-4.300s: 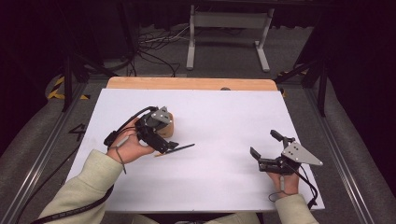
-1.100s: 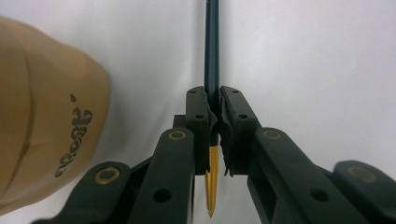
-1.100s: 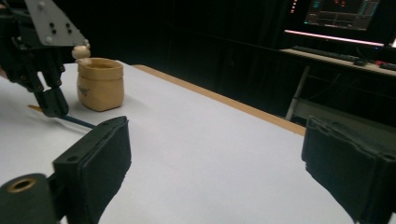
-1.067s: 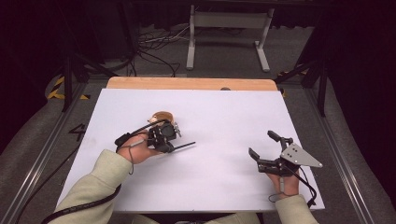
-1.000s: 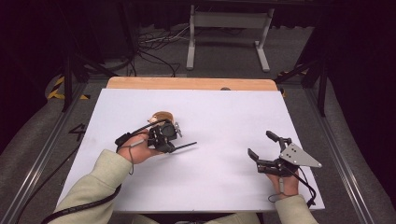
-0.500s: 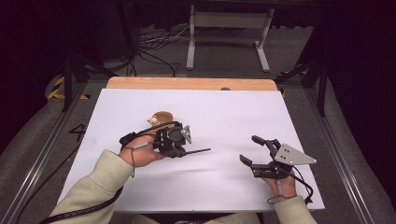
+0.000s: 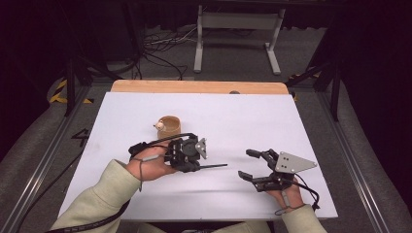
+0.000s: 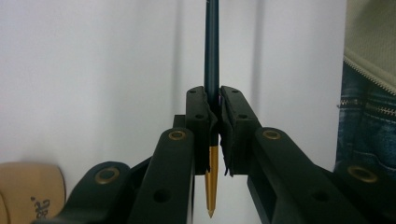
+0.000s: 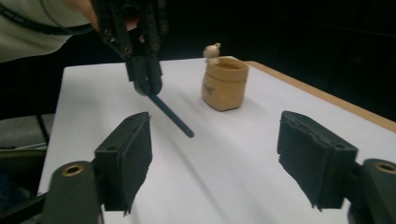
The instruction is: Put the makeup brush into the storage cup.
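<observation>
My left gripper (image 7: 200, 166) is shut on a dark blue pen (image 7: 214, 166) with a gold tip; the pen (image 8: 211, 56) runs straight out between the pads, its gold end pointing back toward the camera. The pen (image 9: 171, 115) sticks out toward my right gripper (image 7: 248, 163), which is open with nothing between its fingers (image 9: 128, 158) and hovers a short way to the right of the pen's free end. A small tan pouch-shaped pen holder (image 7: 168, 127) with a little white figure on its rim stands on the white table behind the left gripper (image 9: 144, 84).
The white tabletop (image 7: 243, 121) ends in a wooden strip (image 7: 199, 87) at the far edge. The tan holder (image 9: 224, 83) stands beyond the pen in the right gripper view. Metal stand legs and cables lie on the floor beyond the table.
My left gripper has moved right and toward the middle with the pen, away from the tan holder. My right gripper has shifted left toward the pen and its jaws have spread wider.
</observation>
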`<state>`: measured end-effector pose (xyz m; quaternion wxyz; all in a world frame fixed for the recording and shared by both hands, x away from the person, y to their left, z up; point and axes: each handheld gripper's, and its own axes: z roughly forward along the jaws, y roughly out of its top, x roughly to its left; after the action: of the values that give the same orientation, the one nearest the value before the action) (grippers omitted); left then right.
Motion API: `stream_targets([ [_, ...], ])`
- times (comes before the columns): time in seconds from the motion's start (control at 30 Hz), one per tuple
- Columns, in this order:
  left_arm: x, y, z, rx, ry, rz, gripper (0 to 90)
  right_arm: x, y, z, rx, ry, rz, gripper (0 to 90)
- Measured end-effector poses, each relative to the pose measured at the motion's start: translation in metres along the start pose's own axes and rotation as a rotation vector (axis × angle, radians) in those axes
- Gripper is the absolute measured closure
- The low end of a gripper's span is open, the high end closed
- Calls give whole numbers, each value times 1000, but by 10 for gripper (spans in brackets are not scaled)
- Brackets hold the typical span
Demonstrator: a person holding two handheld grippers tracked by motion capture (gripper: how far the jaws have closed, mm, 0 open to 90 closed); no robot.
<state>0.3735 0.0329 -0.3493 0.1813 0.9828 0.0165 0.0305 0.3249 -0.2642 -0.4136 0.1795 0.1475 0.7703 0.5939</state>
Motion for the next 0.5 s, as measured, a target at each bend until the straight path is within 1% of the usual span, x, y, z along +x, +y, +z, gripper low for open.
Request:
stream_targets([
  [0.03,-1,1,-1,1,6,6,828,2,0,2,9,15,-10,291],
  [0.07,-2,2,0,-10,0,11,828,3,0,4,11,23,-18,304],
  [0.1,-2,3,-1,-3,-2,21,828,3,1,5,15,36,-22,318],
  [0.13,-5,4,-1,-12,-3,24,828,4,1,6,17,43,-25,331],
  [0.17,-6,5,-1,-12,-4,38,828,5,1,7,22,52,-31,340],
  [0.23,-10,7,0,-12,-7,62,828,6,1,9,22,75,-27,368],
  [0.3,-12,9,0,-23,-24,79,828,7,0,11,24,104,-24,394],
  [0.37,-14,10,1,-19,-30,84,828,8,0,12,32,125,-33,418],
  [0.4,-13,10,1,-20,-35,96,828,8,-1,14,34,134,-35,431],
  [0.43,-13,10,1,-20,-35,96,828,8,-1,14,34,134,-35,431],
  [0.5,-15,11,2,-22,-35,94,828,9,-1,15,40,145,-39,458],
])
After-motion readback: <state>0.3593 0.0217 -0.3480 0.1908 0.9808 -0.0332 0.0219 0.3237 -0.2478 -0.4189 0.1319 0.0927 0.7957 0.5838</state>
